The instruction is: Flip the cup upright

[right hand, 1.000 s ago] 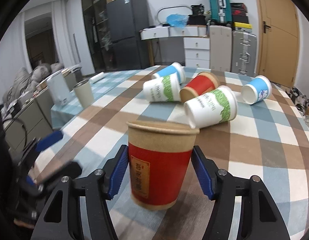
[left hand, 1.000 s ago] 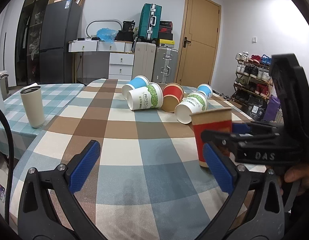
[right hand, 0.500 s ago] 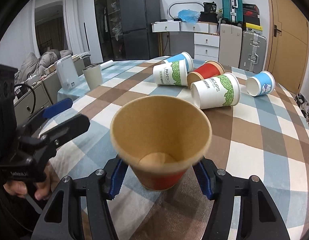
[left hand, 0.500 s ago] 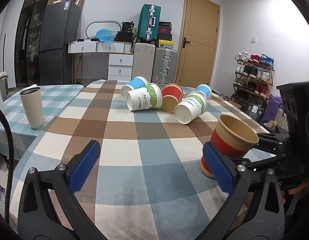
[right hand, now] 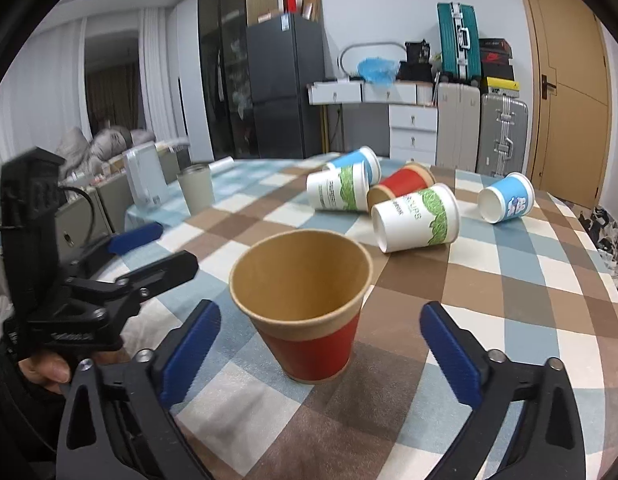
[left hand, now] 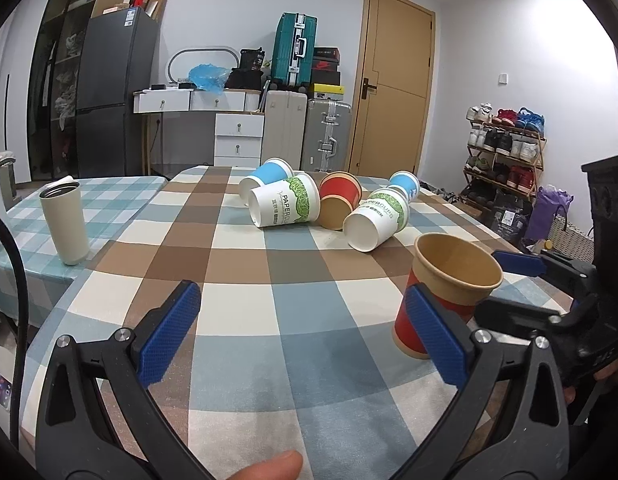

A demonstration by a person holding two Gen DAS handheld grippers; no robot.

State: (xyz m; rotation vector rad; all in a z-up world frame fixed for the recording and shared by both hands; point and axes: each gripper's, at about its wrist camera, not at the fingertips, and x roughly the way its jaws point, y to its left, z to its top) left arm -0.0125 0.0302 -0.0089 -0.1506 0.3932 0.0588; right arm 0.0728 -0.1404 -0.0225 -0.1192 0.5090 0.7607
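Observation:
A red paper cup with a brown rim [right hand: 305, 304] stands upright, mouth up, on the checked tablecloth [right hand: 489, 320]. My right gripper [right hand: 321, 350] is open, its blue pads well apart on either side of the cup and not touching it. The same cup shows at the right of the left wrist view [left hand: 449, 292], with the right gripper's fingers [left hand: 521, 264] beside it. My left gripper [left hand: 301, 336] is open and empty above the table, left of the cup.
Several paper cups lie on their sides farther back: white-green ones [left hand: 285, 206] [left hand: 377, 220], a red one [left hand: 341, 198], blue ones [left hand: 265, 174] [right hand: 505, 202]. A beige tumbler [left hand: 65, 224] stands at the left. The table's right edge [left hand: 541, 292] is close behind the cup.
The right gripper turned the red cup from mouth down to mouth up, set it on the table, then opened its jaws and let go. The left gripper has stayed in place.

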